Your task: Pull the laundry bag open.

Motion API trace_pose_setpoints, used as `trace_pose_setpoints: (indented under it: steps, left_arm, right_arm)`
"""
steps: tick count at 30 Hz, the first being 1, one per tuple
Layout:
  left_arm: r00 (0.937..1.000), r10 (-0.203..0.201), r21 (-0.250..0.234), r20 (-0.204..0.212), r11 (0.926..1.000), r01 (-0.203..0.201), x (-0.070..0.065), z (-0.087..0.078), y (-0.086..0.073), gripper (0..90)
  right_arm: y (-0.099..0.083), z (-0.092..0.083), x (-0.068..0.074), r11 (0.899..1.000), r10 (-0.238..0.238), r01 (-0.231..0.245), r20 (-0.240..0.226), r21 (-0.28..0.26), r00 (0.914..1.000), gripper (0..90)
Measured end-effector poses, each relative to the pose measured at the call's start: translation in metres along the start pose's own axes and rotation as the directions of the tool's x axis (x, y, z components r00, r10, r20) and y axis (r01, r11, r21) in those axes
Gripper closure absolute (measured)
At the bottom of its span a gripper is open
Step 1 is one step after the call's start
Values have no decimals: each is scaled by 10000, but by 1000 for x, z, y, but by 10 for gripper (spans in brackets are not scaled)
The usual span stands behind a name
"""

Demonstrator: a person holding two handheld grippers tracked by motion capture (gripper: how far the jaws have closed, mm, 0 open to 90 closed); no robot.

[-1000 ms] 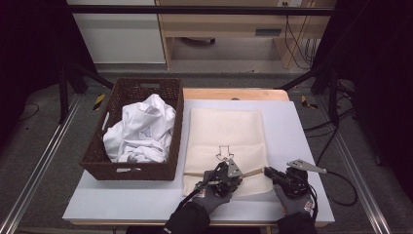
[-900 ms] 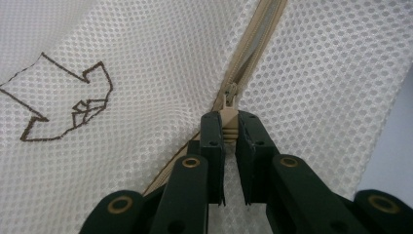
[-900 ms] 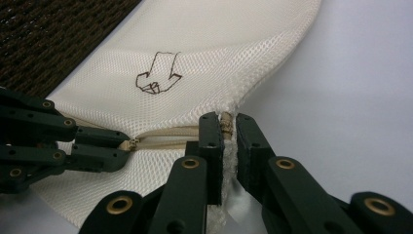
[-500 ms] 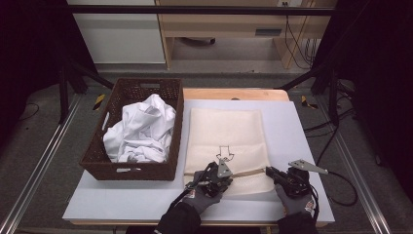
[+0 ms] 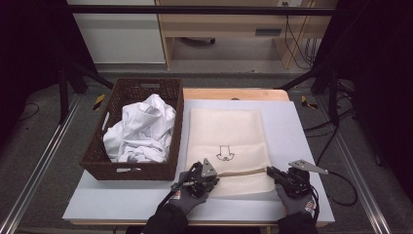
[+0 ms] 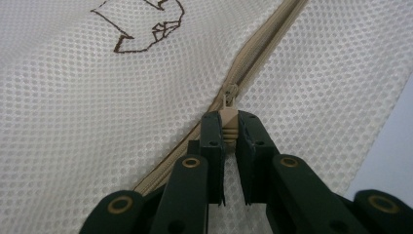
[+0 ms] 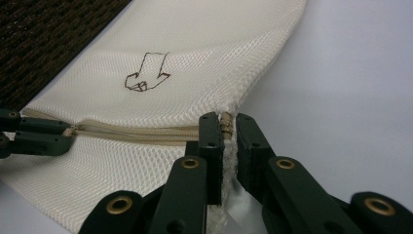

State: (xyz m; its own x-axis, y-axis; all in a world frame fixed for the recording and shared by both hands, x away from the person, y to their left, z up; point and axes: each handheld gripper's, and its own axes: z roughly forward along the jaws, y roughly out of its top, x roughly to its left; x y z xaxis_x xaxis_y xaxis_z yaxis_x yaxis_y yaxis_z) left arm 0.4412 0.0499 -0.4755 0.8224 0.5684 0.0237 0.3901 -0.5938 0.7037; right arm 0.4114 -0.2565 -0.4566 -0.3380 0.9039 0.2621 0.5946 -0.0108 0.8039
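A cream mesh bag [image 5: 226, 131] with a small arrow drawing lies flat on the white table top [image 5: 302, 126]. A zipper [image 5: 243, 171] runs across its near end. My left gripper [image 5: 216, 175] is shut on the beige zipper pull [image 6: 229, 105]; its jaws [image 6: 230, 127] pinch the tab from both sides. My right gripper [image 5: 269, 171] is shut on the bag's right edge at the zipper's end, with mesh bunched between its pads [image 7: 227, 127]. The right gripper view also has the left gripper [image 7: 63, 134] at the far left, on the zipper line.
A dark woven basket [image 5: 146, 170] stands left of the bag, with crumpled white cloth [image 5: 143, 129] inside. Both gloved hands rest at the table's near edge. Dark frame rails run along each side of the table, and a cable trails right of the right gripper.
My left gripper has slid left along the zipper line with the pull in its jaws. The right gripper has stayed put on the bag's edge.
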Motion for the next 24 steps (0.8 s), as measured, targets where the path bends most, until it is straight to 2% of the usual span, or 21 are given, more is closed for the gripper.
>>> trace_pose_setpoints:
  steps: [11, 16, 24]
  left_arm:
    - [9996, 197, 181, -186, 9996, -193, 3, -9, -7, 812]
    - [9996, 72, 191, -274, 9998, -67, 8, -16, -13, 811]
    - [9990, 119, 317, -432, 9994, -105, 13, -24, -19, 811]
  right_arm:
    - [0, 0, 0, 10000, -39, 39, 77, 14, 10000, 831]
    - [-1, 0, 0, 10000, -27, 27, 85, -7, 10000, 830]
    - [-1, 0, 0, 10000, -42, 42, 145, -12, 9999, 830]
